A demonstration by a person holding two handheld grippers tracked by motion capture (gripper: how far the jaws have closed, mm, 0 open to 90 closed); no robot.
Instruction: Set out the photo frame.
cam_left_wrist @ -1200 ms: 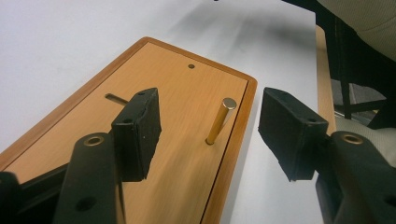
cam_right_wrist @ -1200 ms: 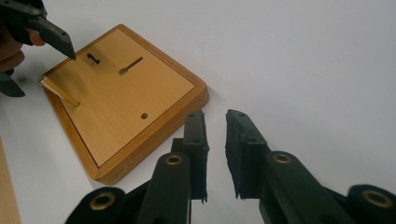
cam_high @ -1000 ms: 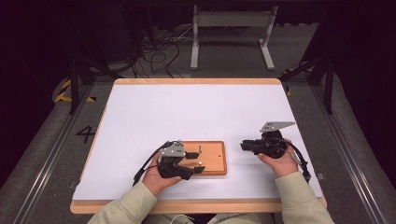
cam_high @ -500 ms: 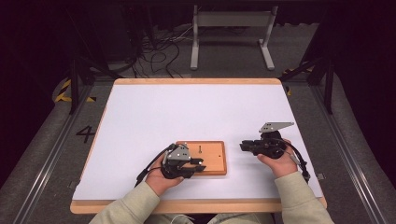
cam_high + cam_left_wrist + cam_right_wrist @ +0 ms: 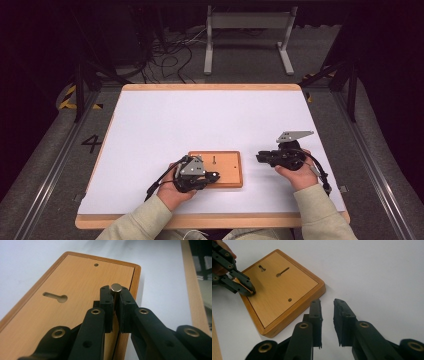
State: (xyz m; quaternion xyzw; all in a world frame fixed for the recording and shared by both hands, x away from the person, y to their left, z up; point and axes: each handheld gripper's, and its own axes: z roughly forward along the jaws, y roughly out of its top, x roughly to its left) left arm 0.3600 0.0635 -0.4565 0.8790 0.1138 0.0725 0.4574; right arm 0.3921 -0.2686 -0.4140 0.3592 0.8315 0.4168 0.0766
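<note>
Left gripper view: small metal pin, upright with its long axis vertical and round end facing up, clamped between the left gripper jaws, which have just been closing onto it, at the wooden board's right edge; keyhole slot at 9 o'clock from the pin. High view: board lies flat at the white table's 6 o'clock; pin too small to make out. Right gripper view: right gripper jaws narrowly apart, holding nothing, beside the board's corner.
</note>
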